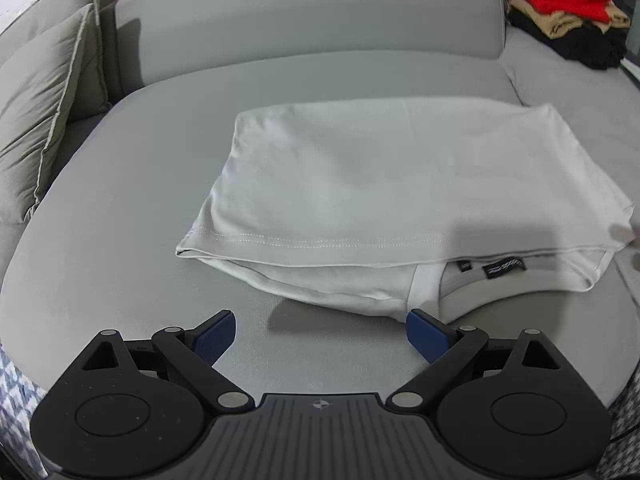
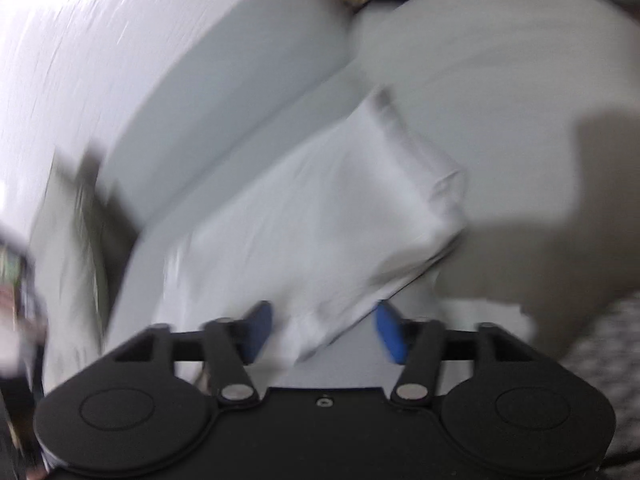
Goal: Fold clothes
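A white T-shirt (image 1: 380,184) lies folded on the grey sofa seat (image 1: 120,260), its hem towards me and its collar with a black label (image 1: 502,270) showing at the near right. Just in front of the shirt's near edge, my left gripper (image 1: 322,332) stands open with only seat between its blue pads (image 1: 216,336); its right pad sits beside the collar. The right wrist view is blurred. There the shirt (image 2: 320,220) runs slantwise, and my right gripper (image 2: 325,330) is open with a corner of the shirt lying between its pads (image 2: 390,334), untouched by them.
A pile of red, tan and black clothes (image 1: 568,12) sits at the far right of the sofa. Grey cushions (image 1: 40,112) lean at the left beside the curved backrest (image 1: 312,12). Patterned fabric (image 1: 16,392) borders the seat's near edge.
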`<state>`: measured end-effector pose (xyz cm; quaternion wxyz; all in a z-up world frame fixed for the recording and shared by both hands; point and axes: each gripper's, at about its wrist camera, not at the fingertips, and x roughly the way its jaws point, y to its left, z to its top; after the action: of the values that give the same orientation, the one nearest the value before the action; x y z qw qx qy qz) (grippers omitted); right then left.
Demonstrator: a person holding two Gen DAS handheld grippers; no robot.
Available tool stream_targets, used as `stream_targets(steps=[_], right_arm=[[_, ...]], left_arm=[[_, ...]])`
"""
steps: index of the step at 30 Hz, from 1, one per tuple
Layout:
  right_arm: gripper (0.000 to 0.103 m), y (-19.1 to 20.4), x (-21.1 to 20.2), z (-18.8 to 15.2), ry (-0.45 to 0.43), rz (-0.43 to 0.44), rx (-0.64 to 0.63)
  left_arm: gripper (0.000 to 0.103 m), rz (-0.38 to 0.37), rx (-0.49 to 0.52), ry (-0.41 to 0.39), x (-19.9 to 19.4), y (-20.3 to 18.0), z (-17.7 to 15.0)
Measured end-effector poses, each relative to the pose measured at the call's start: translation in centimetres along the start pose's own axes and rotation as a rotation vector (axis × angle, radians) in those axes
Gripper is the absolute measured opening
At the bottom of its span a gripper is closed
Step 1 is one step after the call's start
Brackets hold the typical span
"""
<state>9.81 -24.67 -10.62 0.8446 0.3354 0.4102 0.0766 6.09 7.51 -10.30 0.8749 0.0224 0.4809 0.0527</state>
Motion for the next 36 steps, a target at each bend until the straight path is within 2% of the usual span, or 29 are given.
stream_targets(steps=[1, 6, 9, 12, 16, 18, 22, 23, 26, 28, 31, 33, 36], right_arm=[[0.059, -0.9, -0.2, 0.5, -0.018, -0.014, 0.043], [0.053, -3.2, 2.0, 1.3, 0.007, -0.069, 0.152], [0.046, -4.9, 4.0, 1.2, 0.015, -0.05, 0.265], [0.044, -5.1, 5.2, 1.0, -0.03, -0.006, 0.307], [0.035, -5.6, 6.2, 1.3, -0.091, 0.032, 0.338], [0.034, -6.0, 6.5, 1.3, -0.136, 0.046, 0.358], [0.034, -6.1, 6.3, 0.9, -0.211, 0.034, 0.427], [0.032, -5.7, 6.4, 0.9, -0.221, 0.019, 0.42], [0.007, -4.9, 6.7, 1.2, -0.227, -0.05, 0.359], [0.006, -4.3, 6.7, 1.4, -0.226, -0.09, 0.314], [0.006, -2.8, 6.4, 1.9, -0.223, -0.151, 0.23], [0.006, -1.0, 5.9, 2.6, -0.233, -0.201, 0.156], [0.006, 3.5, 5.2, 4.0, -0.28, -0.238, 0.007]], left_arm=[[0.095, -0.003, -0.002, 0.0, -0.1, -0.1, 0.0], [0.094, -0.003, 0.018, -0.002, -0.1, -1.0, 0.1], [0.095, 0.004, 0.029, -0.007, -0.2, -1.1, 0.0], [0.095, 0.009, 0.017, -0.011, -0.2, -0.9, 0.1], [0.095, 0.02, -0.006, -0.018, 0.0, -0.4, 0.4], [0.095, 0.053, -0.007, -0.044, 0.1, 0.3, 0.9], [0.093, 0.186, -0.017, -0.096, 1.4, 2.5, 2.9], [0.087, 0.219, -0.02, -0.088, 2.2, 3.1, 3.4], [0.074, 0.297, -0.027, -0.042, 4.8, 5.0, 4.7], [0.075, 0.325, 0.0, 0.027, 6.8, 5.8, 5.0], [0.076, 0.298, 0.044, 0.093, 7.9, 6.5, 5.6], [0.075, 0.275, 0.067, 0.088, 7.0, 6.7, 6.1], [0.078, 0.221, 0.071, 0.013, 3.7, 7.0, 5.5]])
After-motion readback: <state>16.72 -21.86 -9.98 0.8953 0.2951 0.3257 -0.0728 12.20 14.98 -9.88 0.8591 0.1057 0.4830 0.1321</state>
